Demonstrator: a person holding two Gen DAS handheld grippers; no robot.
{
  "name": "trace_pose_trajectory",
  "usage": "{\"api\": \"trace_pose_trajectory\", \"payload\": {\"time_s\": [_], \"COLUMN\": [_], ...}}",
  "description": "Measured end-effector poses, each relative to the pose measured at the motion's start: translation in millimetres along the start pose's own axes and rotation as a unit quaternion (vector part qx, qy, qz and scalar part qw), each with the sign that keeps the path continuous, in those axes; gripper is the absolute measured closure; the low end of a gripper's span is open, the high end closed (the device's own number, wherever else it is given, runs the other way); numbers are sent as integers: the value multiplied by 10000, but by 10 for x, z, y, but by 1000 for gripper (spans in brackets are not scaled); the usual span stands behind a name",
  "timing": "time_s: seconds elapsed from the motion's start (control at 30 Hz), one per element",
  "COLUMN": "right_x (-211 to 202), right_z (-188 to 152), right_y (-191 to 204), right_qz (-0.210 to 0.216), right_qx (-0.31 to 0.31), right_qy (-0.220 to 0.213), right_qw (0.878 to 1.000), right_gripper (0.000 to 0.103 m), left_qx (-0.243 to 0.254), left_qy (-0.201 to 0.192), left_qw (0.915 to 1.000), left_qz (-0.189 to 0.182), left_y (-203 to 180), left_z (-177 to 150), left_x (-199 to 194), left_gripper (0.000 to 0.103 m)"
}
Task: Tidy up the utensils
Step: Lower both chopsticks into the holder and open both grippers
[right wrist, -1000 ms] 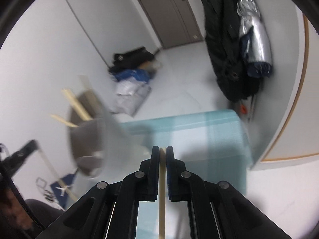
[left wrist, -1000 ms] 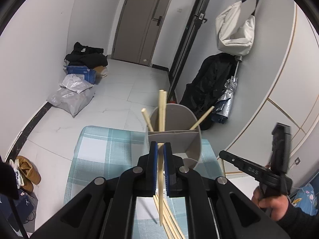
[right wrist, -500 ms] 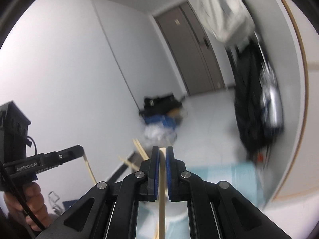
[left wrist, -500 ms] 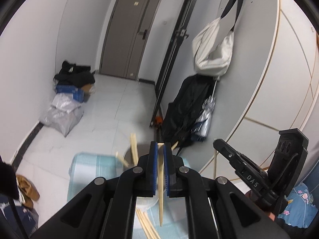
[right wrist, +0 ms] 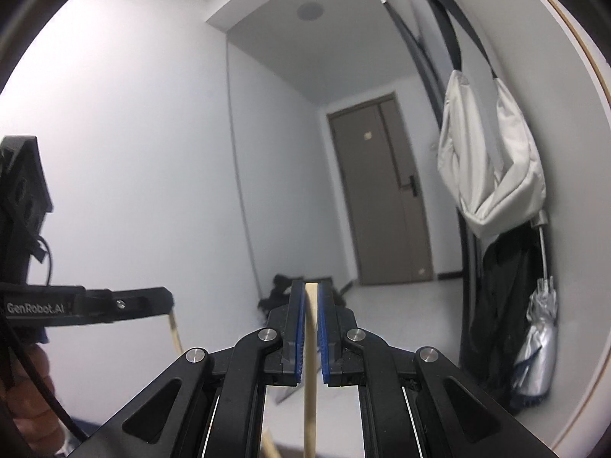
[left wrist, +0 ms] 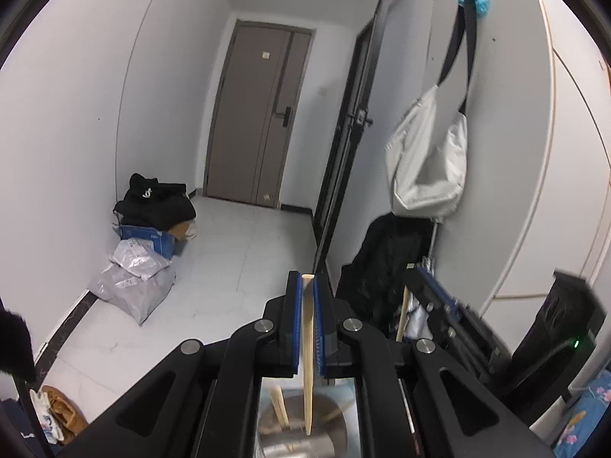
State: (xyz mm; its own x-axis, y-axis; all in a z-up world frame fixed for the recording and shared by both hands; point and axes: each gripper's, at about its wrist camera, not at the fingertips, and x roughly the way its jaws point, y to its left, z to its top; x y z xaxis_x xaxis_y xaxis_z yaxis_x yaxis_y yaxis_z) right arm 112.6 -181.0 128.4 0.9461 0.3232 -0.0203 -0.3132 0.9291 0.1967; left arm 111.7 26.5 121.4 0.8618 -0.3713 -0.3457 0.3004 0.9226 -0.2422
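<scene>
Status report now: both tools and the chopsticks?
Left tool shut on chopstick. Right tool shut on chopstick. Holder below left, nothing blocking.

Two hand-held grippers [left wrist: 307,294] [right wrist: 311,297], one chopstick [left wrist: 307,362] [right wrist: 310,381] in each, one holder [left wrist: 301,439].

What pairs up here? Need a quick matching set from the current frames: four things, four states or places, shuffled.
Things:
1. left gripper
2. white bag
3. folded umbrella
4. black clothes

States or places:
A. piled on a blue box on the floor
B. leaning by the wall under the bag
C. shut on a chopstick
D. hanging from a wall hook

Pairs: 1-C, 2-D, 3-B, 4-A
</scene>
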Motion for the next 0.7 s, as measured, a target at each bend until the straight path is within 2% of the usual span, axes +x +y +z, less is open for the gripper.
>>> {"api": "trace_pose_trajectory", "payload": {"time_s": [0.27, 0.37, 0.5, 0.7], "right_x": [378, 422, 459, 512], "right_z": [-390, -466, -491, -620], "right_y": [-138, -151, -160, -77], "right_qz": [-205, -307, -372, -345], "right_qx": [392, 424, 377, 52], "right_qy": [-70, -277, -470, -439], "right_qw": [9990, 9982, 9975, 9984], "right_gripper": [97, 97, 97, 97], "left_qx": [62, 94, 130, 65], "left_qy": [119, 206, 368, 532], "left_qw": [9999, 9997, 9992, 9984], "left_qz": [-41, -106, -116, -199], "left_y": [152, 188, 208, 236], "left_z": [-188, -237, -269, -305], "left_x": [353, 433, 518, 588], "left_gripper": [100, 100, 100, 100]}}
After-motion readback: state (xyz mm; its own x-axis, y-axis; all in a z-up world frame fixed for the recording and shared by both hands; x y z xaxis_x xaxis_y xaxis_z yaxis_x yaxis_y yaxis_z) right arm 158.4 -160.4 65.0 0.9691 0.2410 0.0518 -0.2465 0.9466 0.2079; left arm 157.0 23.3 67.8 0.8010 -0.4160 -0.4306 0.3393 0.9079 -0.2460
